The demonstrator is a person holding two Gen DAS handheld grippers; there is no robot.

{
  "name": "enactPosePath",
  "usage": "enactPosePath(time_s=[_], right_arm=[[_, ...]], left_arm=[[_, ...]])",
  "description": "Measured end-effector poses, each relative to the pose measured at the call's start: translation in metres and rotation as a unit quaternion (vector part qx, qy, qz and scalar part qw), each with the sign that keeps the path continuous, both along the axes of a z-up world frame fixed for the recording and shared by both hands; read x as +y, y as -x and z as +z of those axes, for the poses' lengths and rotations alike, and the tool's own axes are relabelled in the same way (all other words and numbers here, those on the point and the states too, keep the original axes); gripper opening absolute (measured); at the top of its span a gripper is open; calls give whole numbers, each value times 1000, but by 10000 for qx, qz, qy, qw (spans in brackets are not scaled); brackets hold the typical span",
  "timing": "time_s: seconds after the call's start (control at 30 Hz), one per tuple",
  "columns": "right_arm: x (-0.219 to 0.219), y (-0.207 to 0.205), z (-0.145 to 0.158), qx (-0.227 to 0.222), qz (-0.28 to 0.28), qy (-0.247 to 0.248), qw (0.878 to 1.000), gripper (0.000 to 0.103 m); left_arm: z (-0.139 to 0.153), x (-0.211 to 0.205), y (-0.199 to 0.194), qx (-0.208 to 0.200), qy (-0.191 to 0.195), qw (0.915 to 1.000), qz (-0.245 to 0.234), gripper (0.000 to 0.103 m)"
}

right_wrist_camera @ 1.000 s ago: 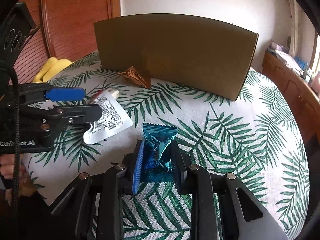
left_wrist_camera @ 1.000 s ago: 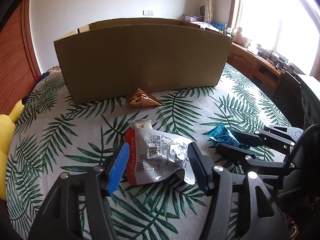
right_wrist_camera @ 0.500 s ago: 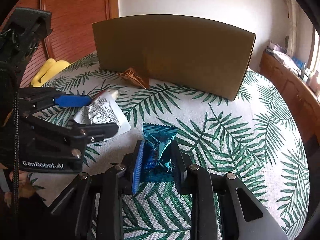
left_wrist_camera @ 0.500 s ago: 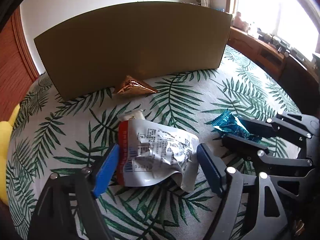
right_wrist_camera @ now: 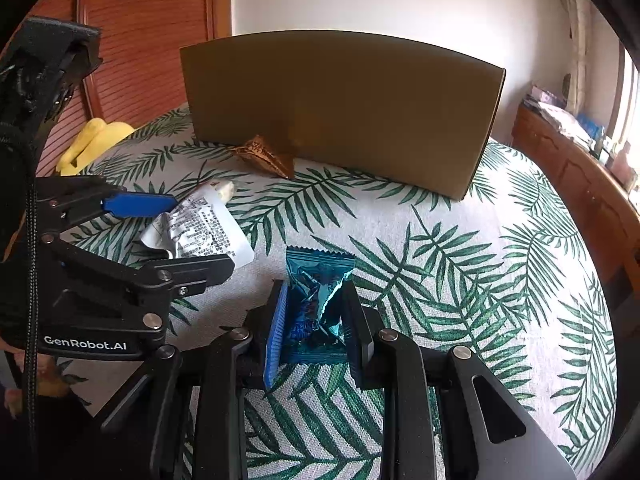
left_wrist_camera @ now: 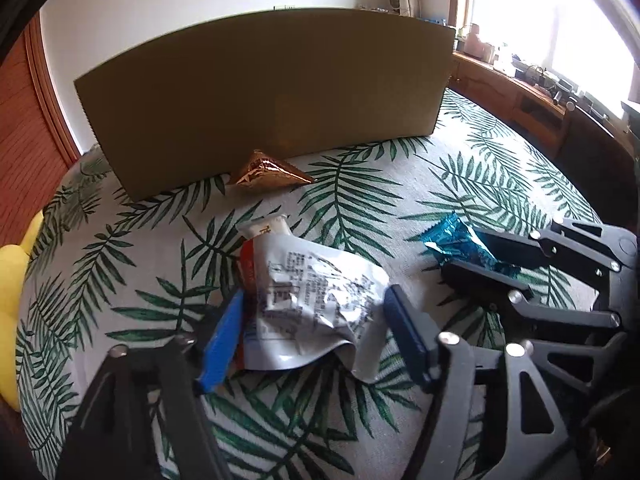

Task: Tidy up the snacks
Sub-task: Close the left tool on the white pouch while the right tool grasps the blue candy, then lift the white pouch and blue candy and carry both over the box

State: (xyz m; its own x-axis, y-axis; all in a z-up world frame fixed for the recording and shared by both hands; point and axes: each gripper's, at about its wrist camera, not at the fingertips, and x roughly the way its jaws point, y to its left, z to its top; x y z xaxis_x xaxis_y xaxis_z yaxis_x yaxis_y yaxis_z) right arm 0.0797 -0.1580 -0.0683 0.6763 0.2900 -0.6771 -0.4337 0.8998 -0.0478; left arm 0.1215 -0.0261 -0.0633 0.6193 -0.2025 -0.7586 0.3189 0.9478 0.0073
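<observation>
A crumpled white and red snack packet [left_wrist_camera: 308, 300] lies on the leaf-print tablecloth between the fingers of my left gripper [left_wrist_camera: 316, 320], whose jaws close in on its sides. It also shows in the right wrist view [right_wrist_camera: 200, 228]. My right gripper [right_wrist_camera: 316, 320] is shut on a blue foil snack packet [right_wrist_camera: 316, 296], which rests on the cloth; it shows in the left wrist view [left_wrist_camera: 460, 244] too. A copper foil triangle snack [left_wrist_camera: 268, 172] lies against the front wall of the brown cardboard box [left_wrist_camera: 272, 96].
The cardboard box [right_wrist_camera: 340, 104] stands at the back of the round table. A yellow plush object [right_wrist_camera: 94, 140] sits at the table's left edge. A wooden sideboard [right_wrist_camera: 576, 160] runs along the right wall.
My left gripper has moved forward and lower around the white packet, and its jaws have narrowed onto it, crumpling it. The right gripper stays shut on the blue packet.
</observation>
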Motion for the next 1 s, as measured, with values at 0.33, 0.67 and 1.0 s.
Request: enactPosePath(time_s=[0.33, 0.67, 1.0], right_arm=[[-4, 4, 0, -7, -68, -146, 9999, 25], [-6, 10, 1, -41, -35, -189, 9998, 21], [-15, 19, 6, -97, -35, -462, 9989, 20]], left_arm=[[5, 12, 29, -119, 145, 9998, 42, 46], [22, 18, 46, -382, 540, 9977, 151, 45], [40, 30, 51, -658, 736, 9945, 342, 45]])
